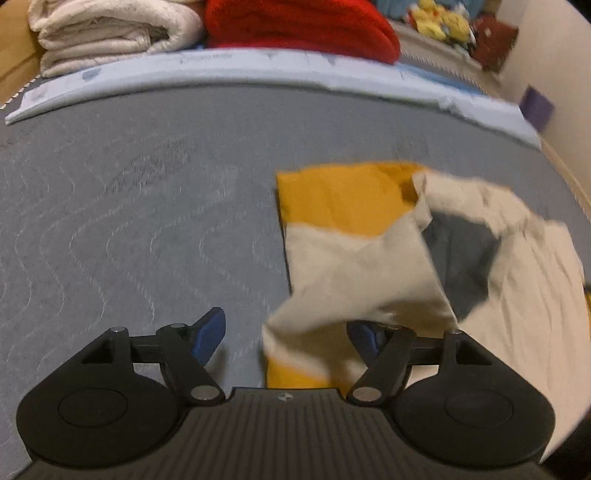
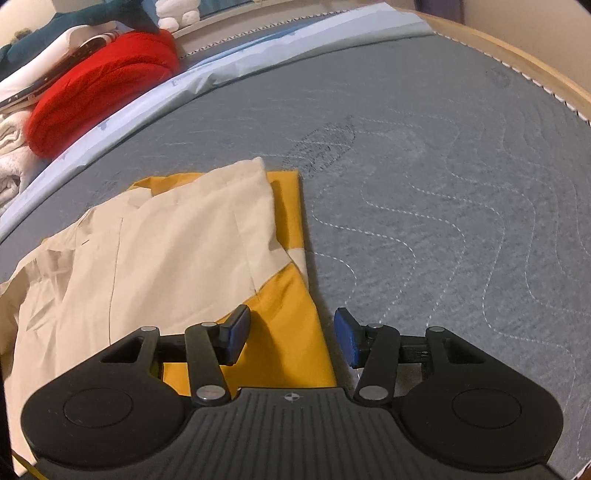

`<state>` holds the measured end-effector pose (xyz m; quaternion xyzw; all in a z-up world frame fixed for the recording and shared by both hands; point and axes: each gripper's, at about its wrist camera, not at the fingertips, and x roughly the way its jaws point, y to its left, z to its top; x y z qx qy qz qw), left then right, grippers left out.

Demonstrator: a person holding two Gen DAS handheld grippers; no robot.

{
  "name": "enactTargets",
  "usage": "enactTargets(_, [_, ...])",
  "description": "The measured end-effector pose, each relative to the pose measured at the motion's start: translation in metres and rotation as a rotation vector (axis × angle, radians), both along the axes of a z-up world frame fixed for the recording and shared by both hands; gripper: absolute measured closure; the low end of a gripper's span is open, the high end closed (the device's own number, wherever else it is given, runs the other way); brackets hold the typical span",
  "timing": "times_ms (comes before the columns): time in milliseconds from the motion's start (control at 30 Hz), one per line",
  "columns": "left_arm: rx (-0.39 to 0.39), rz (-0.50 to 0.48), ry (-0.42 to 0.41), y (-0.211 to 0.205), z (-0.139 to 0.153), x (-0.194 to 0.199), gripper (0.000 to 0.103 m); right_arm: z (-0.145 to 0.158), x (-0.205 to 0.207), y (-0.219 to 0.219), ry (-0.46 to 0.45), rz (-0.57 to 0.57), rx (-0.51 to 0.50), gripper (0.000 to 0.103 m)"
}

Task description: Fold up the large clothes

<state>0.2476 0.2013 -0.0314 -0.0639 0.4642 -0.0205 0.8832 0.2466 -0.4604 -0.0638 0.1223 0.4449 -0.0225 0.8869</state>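
Left wrist view: your left claw (image 1: 286, 338) points down at a grey quilted mattress (image 1: 147, 206). Its blue pads stand wide apart; the left pad (image 1: 210, 334) hangs free over the bare mattress, while the right pad (image 1: 364, 338) is partly covered by a raised fold of the cream-and-yellow garment (image 1: 343, 258). The fold is blurred, and no pad can be seen pressing on it, so the claw reads as open. The garment spreads from the middle of the view to the right, with its yellow panel toward the far side and a gap in the cloth showing the grey mattress beneath.

Right wrist view: your right claw (image 2: 291, 338) points down at the near right corner of the same garment (image 2: 166, 240). Its jaws are open; the left pad (image 2: 236, 338) hovers over the yellow panel, the right pad (image 2: 347, 341) over the bare mattress (image 2: 443, 184), and the garment's right edge runs between them. The cloth lies flat here, not pinched.

Background, both views: a pale blue sheet (image 1: 258, 68) borders the far side of the mattress. Beyond it rest a red blanket (image 1: 299, 26) and folded cream towels (image 1: 110, 33); yellow plush toys (image 1: 439, 22) sit farther right. A wooden bed frame (image 2: 517, 62) edges the mattress.
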Motion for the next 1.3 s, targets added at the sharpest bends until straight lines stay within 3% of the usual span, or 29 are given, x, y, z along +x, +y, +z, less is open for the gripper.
enactTargets(67, [-0.017,0.021,-0.027,-0.003,0.002,0.006,0.037,0.002,0.000,0.003,-0.017,0.013,-0.028,0.069])
enactTargets(133, [-0.035,0.025,-0.047,-0.004,0.004,0.011,0.060,0.003,0.001,0.004,-0.024,0.029,-0.030,0.091])
enactTargets(167, [-0.043,0.025,-0.049,-0.004,0.005,0.013,0.069,0.004,0.001,0.004,-0.025,0.032,-0.042,0.097])
enactTargets(200, [-0.050,0.025,-0.045,-0.004,0.006,0.016,0.091,0.005,0.001,0.004,-0.029,0.037,-0.050,0.098])
enactTargets(233, [-0.050,0.030,-0.043,-0.004,0.006,0.018,0.100,0.006,0.000,0.004,-0.040,0.041,-0.057,0.102])
enactTargets(433, [-0.064,0.102,-0.167,-0.002,0.025,0.025,0.103,0.035,-0.008,0.000,-0.205,0.017,-0.035,0.103])
enactTargets(567, [-0.061,0.148,-0.347,-0.003,0.048,0.024,0.103,0.061,-0.015,-0.002,-0.376,-0.058,-0.027,0.103])
enactTargets(667, [-0.058,0.206,-0.407,-0.008,0.051,0.038,0.101,0.064,-0.008,0.002,-0.416,-0.117,-0.053,0.103])
enactTargets(700, [-0.056,0.236,-0.394,-0.009,0.048,0.045,0.097,0.060,-0.003,0.002,-0.395,-0.131,-0.051,0.102])
enactTargets(733, [-0.076,0.252,-0.357,-0.008,0.043,0.053,0.080,0.056,0.004,0.002,-0.362,-0.144,-0.044,0.097])
enactTargets(767, [-0.112,0.241,-0.298,-0.008,0.035,0.062,0.070,0.052,0.008,0.001,-0.339,-0.163,-0.048,0.097])
enactTargets(800, [-0.128,0.225,-0.226,-0.008,0.025,0.067,0.063,0.049,0.011,0.000,-0.317,-0.165,-0.040,0.085])
enactTargets(833, [-0.104,0.216,-0.168,-0.009,0.018,0.069,0.063,0.045,0.012,0.000,-0.293,-0.154,-0.025,0.064])
enactTargets(867, [-0.071,0.212,-0.116,-0.011,0.011,0.070,0.063,0.040,0.013,-0.001,-0.255,-0.137,-0.015,0.056])
enactTargets(933, [-0.085,0.199,-0.028,-0.006,-0.002,0.070,0.063,0.029,0.016,0.002,-0.168,-0.108,-0.042,0.056])
enactTargets(1033, [-0.193,0.196,0.068,0.006,-0.018,0.068,0.063,0.004,0.019,-0.003,0.007,-0.088,-0.045,0.056])
enactTargets(1133, [-0.199,0.196,0.090,0.010,-0.027,0.064,0.063,-0.003,0.017,-0.011,0.036,-0.094,0.006,0.057])
enactTargets(1200, [-0.211,0.197,0.086,0.009,-0.030,0.063,0.065,-0.001,0.014,-0.009,0.025,-0.082,0.012,0.075])
enactTargets(1233, [-0.225,0.193,0.079,0.009,-0.031,0.064,0.081,0.001,0.014,-0.005,0.018,-0.073,0.010,0.089])
enactTargets(1300, [-0.243,0.171,0.046,0.009,-0.027,0.066,0.101,0.007,0.013,-0.001,-0.014,-0.064,-0.023,0.097])
